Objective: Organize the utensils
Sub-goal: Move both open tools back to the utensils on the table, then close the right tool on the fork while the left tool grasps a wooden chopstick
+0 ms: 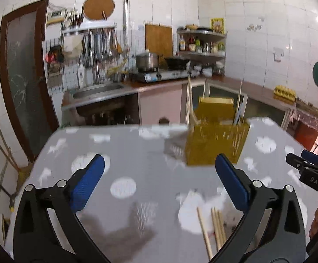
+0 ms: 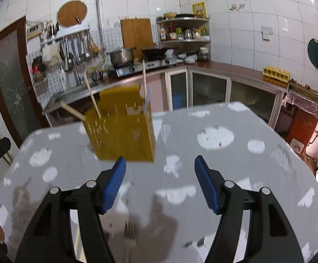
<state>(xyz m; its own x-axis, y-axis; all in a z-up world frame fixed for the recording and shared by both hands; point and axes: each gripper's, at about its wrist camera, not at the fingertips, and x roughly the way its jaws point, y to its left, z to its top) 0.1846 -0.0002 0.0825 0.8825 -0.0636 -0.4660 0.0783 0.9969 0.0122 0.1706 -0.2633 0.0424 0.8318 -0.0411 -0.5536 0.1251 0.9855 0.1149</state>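
Room: we are looking at a kitchen of glossy white square wall tiles point(image 2: 235, 43), with a steel sink point(image 1: 97, 89), a gas hob carrying a lidded metal pot point(image 1: 147, 61) and a dark wok point(image 2: 156, 51), and a rectangular wooden board point(image 1: 158, 40) leaning on the wall.
Desk: we are seeing a desk point(image 1: 137, 153) covered by a smooth grey cloth printed with white round and cloud-like patches.
Holder: we are seeing a boxy mustard-yellow utensil holder point(image 2: 124, 138), its plastic walls pierced by rows of small slots, standing upright on the far half of the desk.
Sticks in holder: thin pale wooden chopsticks point(image 2: 92, 96) are leaning out of the holder's open top, beside one slim bluish stick point(image 2: 147, 99).
Loose sticks: more round wooden chopsticks point(image 1: 216, 225) are lying flat on the cloth in a loose bundle, near the desk's front edge, just inside the left tool's right finger.
Left tool: our left tool point(image 1: 159, 164) is standing wide open with nothing between its ribbed blue pads point(image 1: 86, 184), which are set on black angular arms.
Right tool: our right tool point(image 2: 160, 164) is standing partly open and empty, its blue pads point(image 2: 113, 186) apart, with the holder just beyond its left tip.
Fork: a blurred metal fork point(image 2: 129, 232) is lying on the cloth below the right tool.
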